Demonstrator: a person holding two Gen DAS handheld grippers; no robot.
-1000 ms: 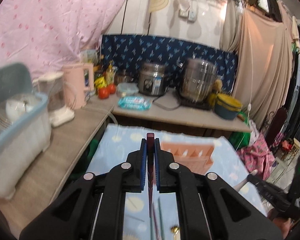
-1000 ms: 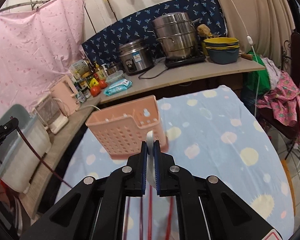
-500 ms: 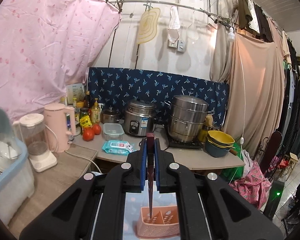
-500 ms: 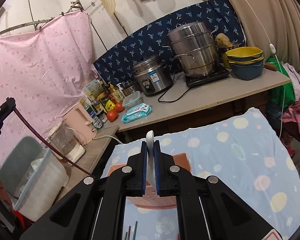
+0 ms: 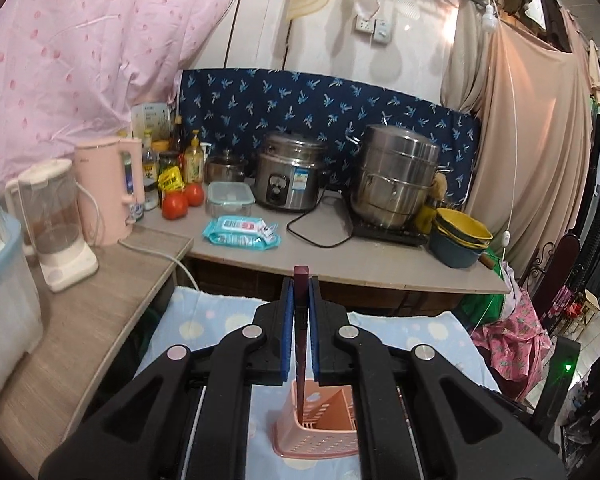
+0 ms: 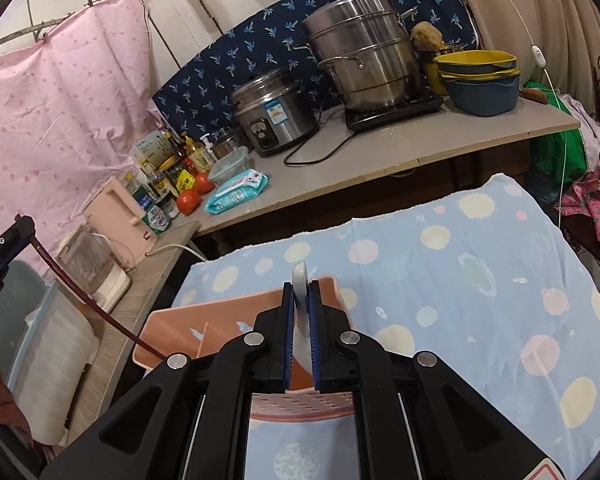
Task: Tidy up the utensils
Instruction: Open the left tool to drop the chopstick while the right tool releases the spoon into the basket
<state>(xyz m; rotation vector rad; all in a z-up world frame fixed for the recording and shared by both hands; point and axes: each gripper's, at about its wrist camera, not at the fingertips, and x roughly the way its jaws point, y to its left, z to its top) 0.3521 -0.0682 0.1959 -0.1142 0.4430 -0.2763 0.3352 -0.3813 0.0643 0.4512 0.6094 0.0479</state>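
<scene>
Left gripper [image 5: 300,312] fingers grasp a dark red chopstick [image 5: 301,344], its tip inside the pink basket [image 5: 320,432]. Right gripper [image 6: 301,320] fingers, opening slightly, pinch a white spoon [image 6: 301,320] above the basket.

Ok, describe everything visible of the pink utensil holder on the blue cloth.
The pink utensil holder is a perforated plastic basket, upright on the blue spotted cloth, open-topped, with an inner divider making compartments. The dark red chopstick clamped in the left claw has its tip down inside one compartment. The right claw holds a white spoon handle above it.
</scene>
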